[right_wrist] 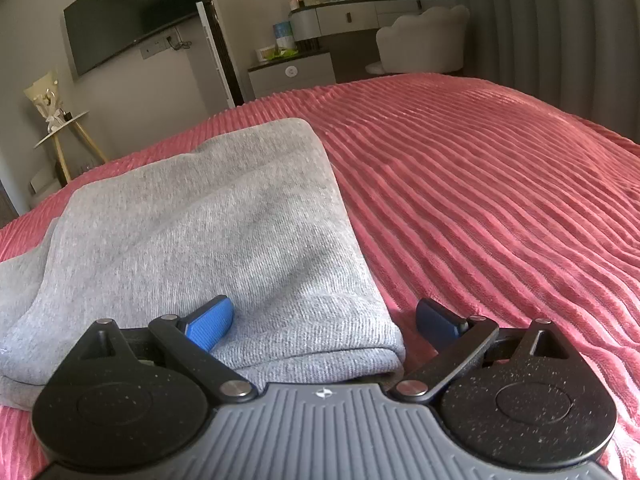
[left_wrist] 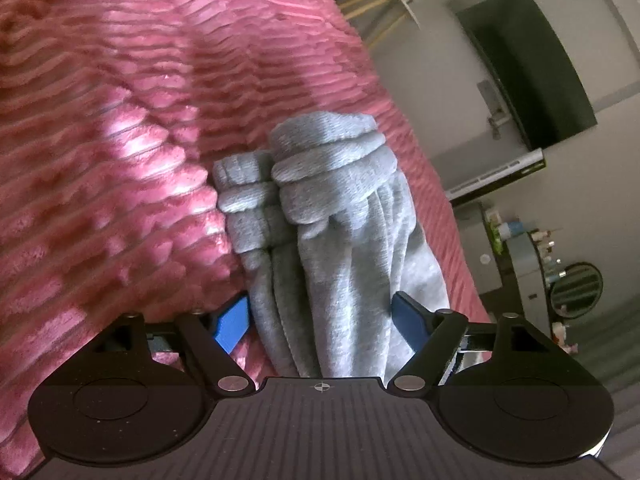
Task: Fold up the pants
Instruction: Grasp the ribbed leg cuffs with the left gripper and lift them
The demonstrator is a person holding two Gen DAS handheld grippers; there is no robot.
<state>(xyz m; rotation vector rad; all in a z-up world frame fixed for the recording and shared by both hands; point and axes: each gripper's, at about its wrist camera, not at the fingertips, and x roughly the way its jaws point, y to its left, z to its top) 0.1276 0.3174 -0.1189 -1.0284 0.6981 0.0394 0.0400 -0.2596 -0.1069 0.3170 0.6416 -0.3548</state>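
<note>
The grey pants [right_wrist: 208,232] lie folded in layers on the pink ribbed bedspread [right_wrist: 480,184]. In the left wrist view the ribbed cuffs [left_wrist: 320,168] bunch up ahead, and a thick gathered part of the pants runs back between the blue pads of my left gripper [left_wrist: 324,316], which is closed on it. My right gripper [right_wrist: 324,324] is open, its jaws wide apart around the near right corner of the folded pants, low at the bedspread. Its left pad rests on the cloth; its right pad is over the bedspread.
The pink bedspread [left_wrist: 120,140] fills the left wrist view. Beyond the bed are a wall television [right_wrist: 132,20], a small round side table [right_wrist: 60,132], a dresser with bottles and a mirror [right_wrist: 360,4], and a white chair [right_wrist: 424,40].
</note>
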